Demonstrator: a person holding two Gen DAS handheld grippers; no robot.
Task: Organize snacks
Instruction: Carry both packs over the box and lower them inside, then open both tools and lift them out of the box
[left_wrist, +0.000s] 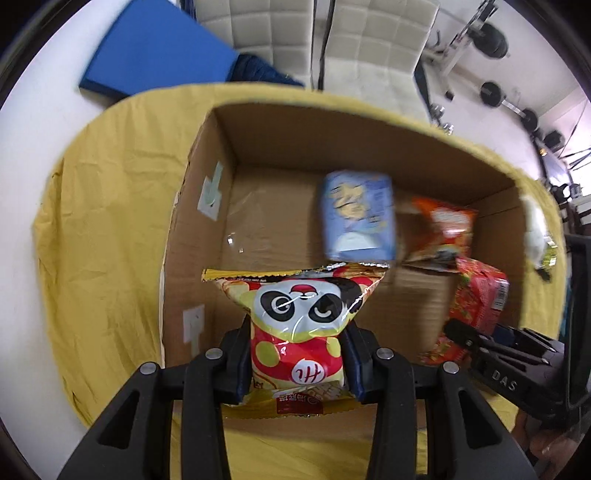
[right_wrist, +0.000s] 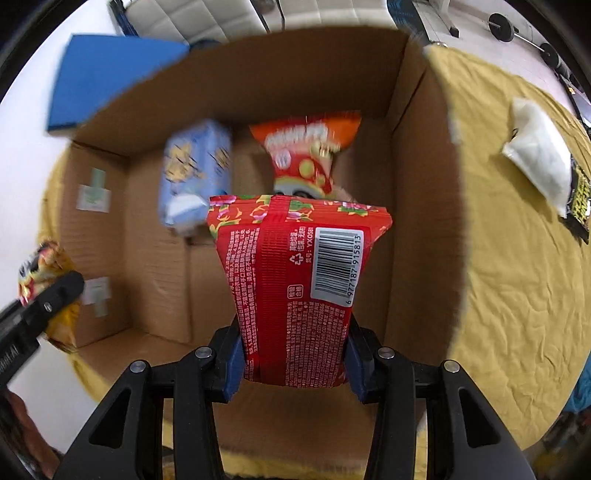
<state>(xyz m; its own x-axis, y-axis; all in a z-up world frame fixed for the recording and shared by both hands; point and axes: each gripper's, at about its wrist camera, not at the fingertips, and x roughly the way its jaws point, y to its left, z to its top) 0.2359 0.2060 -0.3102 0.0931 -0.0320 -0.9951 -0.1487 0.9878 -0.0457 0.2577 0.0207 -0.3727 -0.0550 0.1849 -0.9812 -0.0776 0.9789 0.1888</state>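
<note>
An open cardboard box sits on a yellow cloth. My left gripper is shut on a panda snack packet, held over the box's near left part; the packet also shows at the left edge of the right wrist view. My right gripper is shut on a red snack packet with a barcode, held above the box's near right side; it appears at right in the left wrist view. Inside the box lie a light blue packet and an orange-red packet.
A white packet and a black-yellow packet lie on the yellow cloth right of the box. A blue pad lies on the white surface behind. Chairs and weights stand beyond.
</note>
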